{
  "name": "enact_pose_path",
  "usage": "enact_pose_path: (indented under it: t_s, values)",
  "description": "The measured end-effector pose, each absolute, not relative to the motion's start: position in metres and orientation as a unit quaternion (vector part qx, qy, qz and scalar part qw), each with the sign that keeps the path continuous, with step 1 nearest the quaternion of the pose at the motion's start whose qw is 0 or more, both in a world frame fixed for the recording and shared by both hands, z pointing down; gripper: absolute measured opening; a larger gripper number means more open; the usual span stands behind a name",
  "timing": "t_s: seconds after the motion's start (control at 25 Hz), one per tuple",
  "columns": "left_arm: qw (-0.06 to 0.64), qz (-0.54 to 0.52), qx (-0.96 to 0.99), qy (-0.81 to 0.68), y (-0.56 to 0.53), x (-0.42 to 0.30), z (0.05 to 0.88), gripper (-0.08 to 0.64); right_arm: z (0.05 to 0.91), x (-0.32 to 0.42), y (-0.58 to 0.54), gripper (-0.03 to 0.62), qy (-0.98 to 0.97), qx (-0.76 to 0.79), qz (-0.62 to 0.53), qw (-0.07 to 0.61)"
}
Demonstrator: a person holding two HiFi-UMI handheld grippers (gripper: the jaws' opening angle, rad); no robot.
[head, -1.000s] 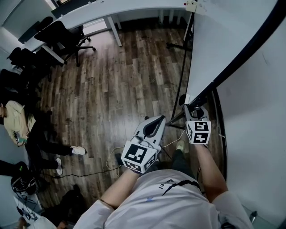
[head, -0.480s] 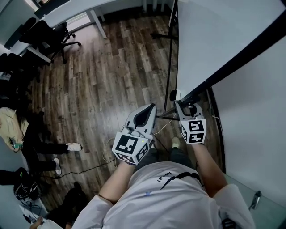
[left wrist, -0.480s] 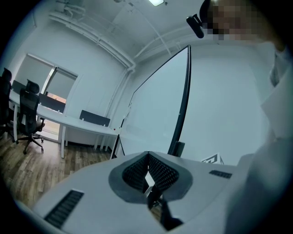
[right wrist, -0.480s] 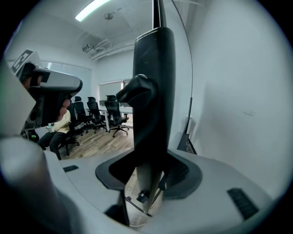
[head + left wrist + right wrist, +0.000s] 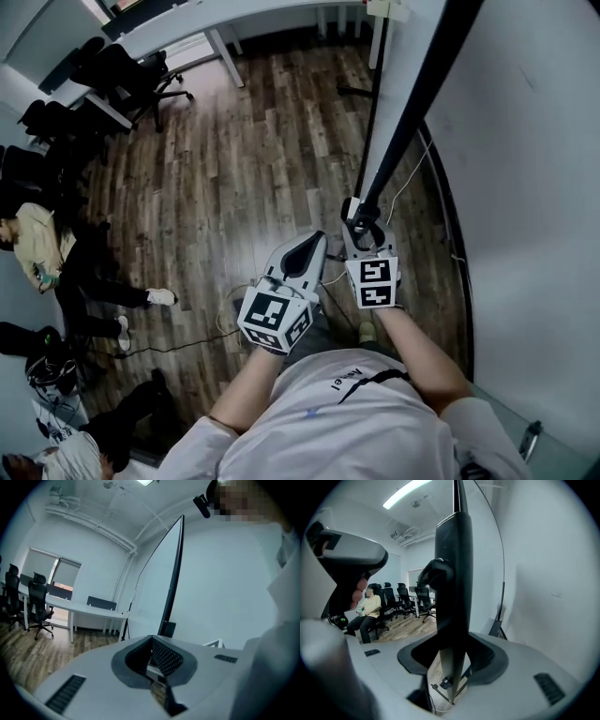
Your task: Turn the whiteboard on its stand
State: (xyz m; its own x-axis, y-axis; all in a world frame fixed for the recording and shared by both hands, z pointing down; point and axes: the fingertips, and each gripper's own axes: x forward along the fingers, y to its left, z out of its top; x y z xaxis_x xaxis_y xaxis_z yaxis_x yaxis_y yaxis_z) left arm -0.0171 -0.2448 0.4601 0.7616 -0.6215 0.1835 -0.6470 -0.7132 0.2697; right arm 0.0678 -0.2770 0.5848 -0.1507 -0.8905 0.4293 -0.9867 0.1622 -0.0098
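In the head view the whiteboard (image 5: 424,98) stands nearly edge-on, its black frame running from the top right down to my right gripper (image 5: 364,225). That gripper is shut on the frame's lower end. The right gripper view shows the dark frame (image 5: 454,573) upright between the pads of the right gripper (image 5: 452,644). A thin black stand leg (image 5: 375,103) runs beside the frame. My left gripper (image 5: 312,244) hangs just left of the right one, shut with nothing in it. From the left gripper (image 5: 151,638) the board's white face (image 5: 154,588) shows ahead.
A white wall (image 5: 525,187) is close on the right. A long white desk (image 5: 216,19) and black office chairs (image 5: 131,70) stand at the far left. A person (image 5: 37,248) sits at the left edge. A cable (image 5: 187,352) lies on the wood floor.
The whiteboard has swung from showing its white face to nearly edge-on. My right gripper moved left with the frame in it. The left gripper stayed about where it was.
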Motion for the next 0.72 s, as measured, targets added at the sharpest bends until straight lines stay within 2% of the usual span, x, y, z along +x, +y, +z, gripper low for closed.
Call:
enact_pose_path:
  t_s: [0.4,0.64,0.72]
  values:
    - [0.167,0.038,0.883,-0.437,-0.130,-0.021,0.451,0.012,0.574,0.067,-0.248,0.184,-0.786,0.575,0.141,0.180]
    - [0.178,0.024,0.876,-0.448,-0.103,-0.018,0.452,0.012,0.563,0.066,-0.209,0.181,-0.810,0.540,0.149,0.171]
    - [0.178,0.021,0.880,-0.439,-0.101,-0.015,0.448,0.012,0.546,0.064,-0.196,0.159,-0.819,0.530,0.152,0.159]
